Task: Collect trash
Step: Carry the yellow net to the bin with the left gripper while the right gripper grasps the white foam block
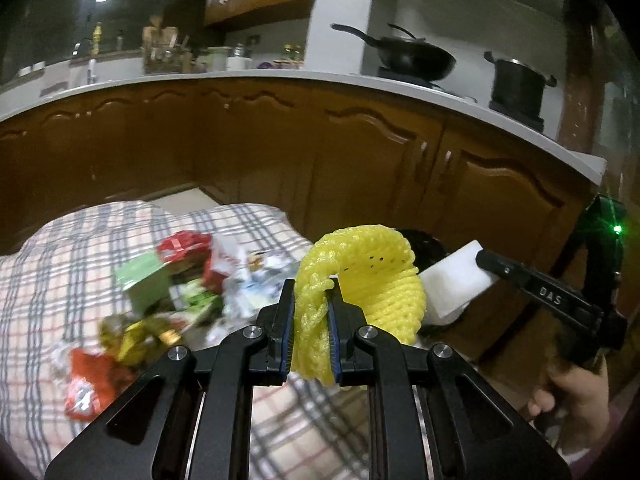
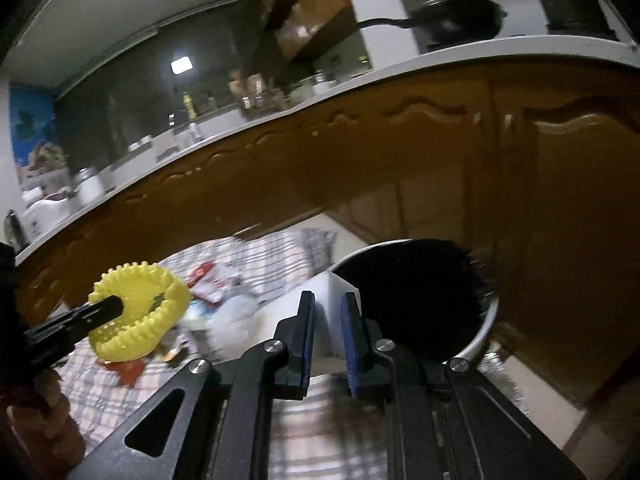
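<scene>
Left tongs (image 1: 312, 312) clamped on yellow foam net (image 1: 360, 276), right tongs (image 2: 326, 320) on white block (image 2: 326, 300); bin (image 2: 480, 332) clear only rightward.

Foam net (image 1: 360, 276): yellow mesh sleeve, curled into a ring, we see it pinched at one edge, held up off the cloth.
White block (image 1: 452, 284): plain foam pc, clamped, tilted, just beside the net.
Trash pile (image 1: 176, 288): red, green, gold wrappers, crumpled, on checked cloth (image 1: 80, 240).
Bin (image 2: 476, 340): white rim, black liner, open.
</scene>
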{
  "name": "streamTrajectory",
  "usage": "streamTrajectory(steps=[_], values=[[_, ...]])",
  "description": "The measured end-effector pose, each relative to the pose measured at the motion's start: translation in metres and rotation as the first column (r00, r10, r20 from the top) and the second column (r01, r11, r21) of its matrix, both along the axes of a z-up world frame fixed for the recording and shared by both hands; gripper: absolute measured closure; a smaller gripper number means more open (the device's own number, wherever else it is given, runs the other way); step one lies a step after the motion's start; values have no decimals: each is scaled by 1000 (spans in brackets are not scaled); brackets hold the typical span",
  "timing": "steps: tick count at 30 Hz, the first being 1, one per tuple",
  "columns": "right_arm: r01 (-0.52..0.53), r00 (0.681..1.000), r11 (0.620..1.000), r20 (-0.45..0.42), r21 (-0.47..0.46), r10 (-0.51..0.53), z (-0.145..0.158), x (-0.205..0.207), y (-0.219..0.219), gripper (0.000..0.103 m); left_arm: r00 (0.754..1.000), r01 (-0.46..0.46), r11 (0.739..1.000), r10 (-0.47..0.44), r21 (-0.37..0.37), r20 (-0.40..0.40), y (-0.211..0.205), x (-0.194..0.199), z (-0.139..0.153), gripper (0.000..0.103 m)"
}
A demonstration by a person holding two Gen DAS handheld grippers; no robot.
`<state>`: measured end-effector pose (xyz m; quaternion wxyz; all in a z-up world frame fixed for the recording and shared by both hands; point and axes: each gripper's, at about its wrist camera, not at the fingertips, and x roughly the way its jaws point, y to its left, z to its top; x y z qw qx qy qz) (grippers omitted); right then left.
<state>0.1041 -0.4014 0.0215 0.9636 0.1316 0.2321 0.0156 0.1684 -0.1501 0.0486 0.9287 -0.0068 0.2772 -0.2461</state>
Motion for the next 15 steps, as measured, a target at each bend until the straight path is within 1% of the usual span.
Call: streamTrajectory(steps=[5, 9, 15], values=[[67, 998, 997, -8, -35, -67, 3, 8, -26, 90, 999, 46, 999, -45, 23, -10, -39, 16, 3, 91], [112, 993, 992, -22, -60, -113, 5, 16, -46, 90, 997, 78, 995, -76, 59, -31, -71, 31, 1, 91], [147, 987, 985, -57, -93, -152, 1, 36, -67, 89, 988, 128, 986, -118, 110, -98, -116, 60, -8, 90]])
